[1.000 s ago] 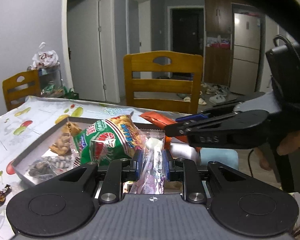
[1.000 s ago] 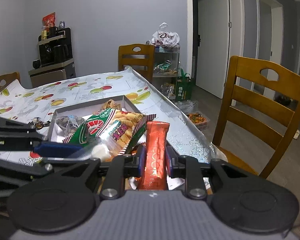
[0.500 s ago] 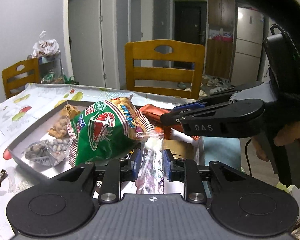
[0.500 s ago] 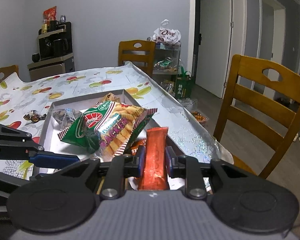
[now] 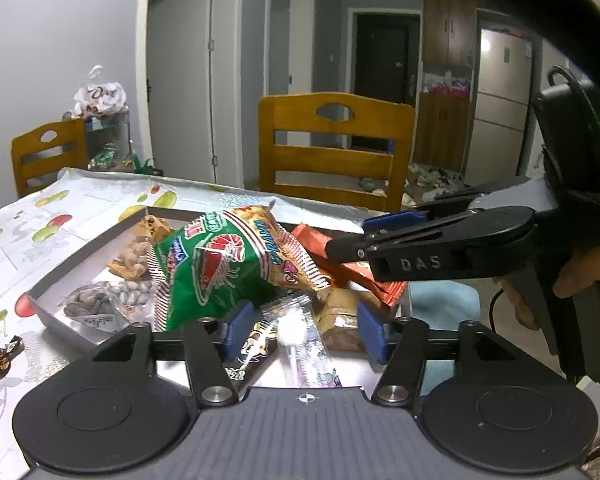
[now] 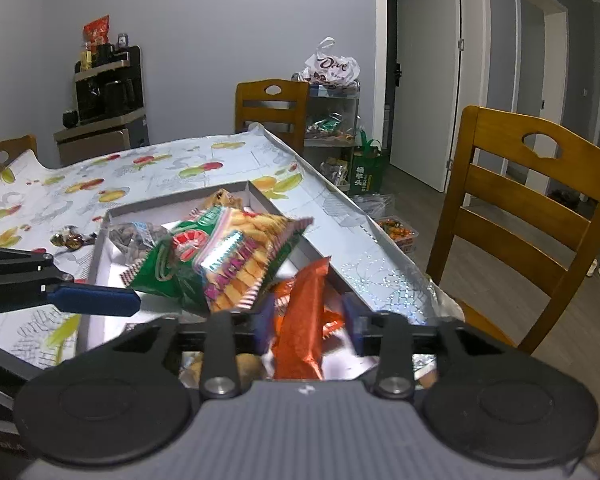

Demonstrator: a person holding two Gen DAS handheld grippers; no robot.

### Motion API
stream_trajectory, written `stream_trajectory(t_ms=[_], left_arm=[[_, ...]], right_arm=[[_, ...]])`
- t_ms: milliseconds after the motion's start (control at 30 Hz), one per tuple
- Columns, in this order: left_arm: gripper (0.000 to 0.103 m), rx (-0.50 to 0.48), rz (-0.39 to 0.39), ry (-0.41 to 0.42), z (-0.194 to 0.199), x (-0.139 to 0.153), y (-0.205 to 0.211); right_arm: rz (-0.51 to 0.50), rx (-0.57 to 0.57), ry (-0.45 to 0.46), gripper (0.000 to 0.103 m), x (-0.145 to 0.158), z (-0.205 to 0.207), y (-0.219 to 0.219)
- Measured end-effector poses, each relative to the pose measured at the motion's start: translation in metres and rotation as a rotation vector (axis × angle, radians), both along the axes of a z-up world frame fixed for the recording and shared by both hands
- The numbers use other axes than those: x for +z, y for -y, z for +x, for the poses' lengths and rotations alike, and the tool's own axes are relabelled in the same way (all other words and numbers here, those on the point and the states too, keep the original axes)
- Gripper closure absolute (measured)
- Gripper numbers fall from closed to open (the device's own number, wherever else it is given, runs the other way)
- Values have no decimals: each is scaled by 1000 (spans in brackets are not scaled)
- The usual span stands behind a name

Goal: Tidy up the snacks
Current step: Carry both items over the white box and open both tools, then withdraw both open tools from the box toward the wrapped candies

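A prawn-cracker bag (image 5: 236, 264) is lying in the shallow box (image 5: 80, 248) on the tabletop (image 5: 32, 216), nut packets (image 5: 100, 304) sitting to its left.

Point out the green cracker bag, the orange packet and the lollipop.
green cracker bag (image 5: 220, 268): left wrist view, on the printed shrimp picture.
orange packet (image 6: 302, 320): right wrist view, on its middle, between the open jaws.
lollipop (image 5: 293, 330): left wrist view, on the white candy head.

A table (image 6: 148, 176) under a fruit-printed cloth carries a shallow grey tray (image 6: 100, 256) near its right edge, close to the near corner. Just beside the tray's left wall, a few wrapped candies (image 6: 70, 239) lie on the cloth. The far half of the table shows only cloth.
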State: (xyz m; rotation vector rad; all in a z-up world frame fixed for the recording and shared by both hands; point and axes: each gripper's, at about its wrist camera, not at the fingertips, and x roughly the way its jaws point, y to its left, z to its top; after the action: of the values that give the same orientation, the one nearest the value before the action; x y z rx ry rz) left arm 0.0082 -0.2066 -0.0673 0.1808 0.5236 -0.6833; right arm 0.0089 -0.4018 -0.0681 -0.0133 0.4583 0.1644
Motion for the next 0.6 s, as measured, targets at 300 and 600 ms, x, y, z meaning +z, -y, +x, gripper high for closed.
stream_trajectory(t_ms=[300, 600], left_arm=[[21, 75, -42, 38, 0, 21, -31], [13, 187, -49, 80, 0, 39, -79]], right_arm=[[6, 55, 41, 37, 18, -9, -15], [21, 120, 75, 32, 44, -11, -44]])
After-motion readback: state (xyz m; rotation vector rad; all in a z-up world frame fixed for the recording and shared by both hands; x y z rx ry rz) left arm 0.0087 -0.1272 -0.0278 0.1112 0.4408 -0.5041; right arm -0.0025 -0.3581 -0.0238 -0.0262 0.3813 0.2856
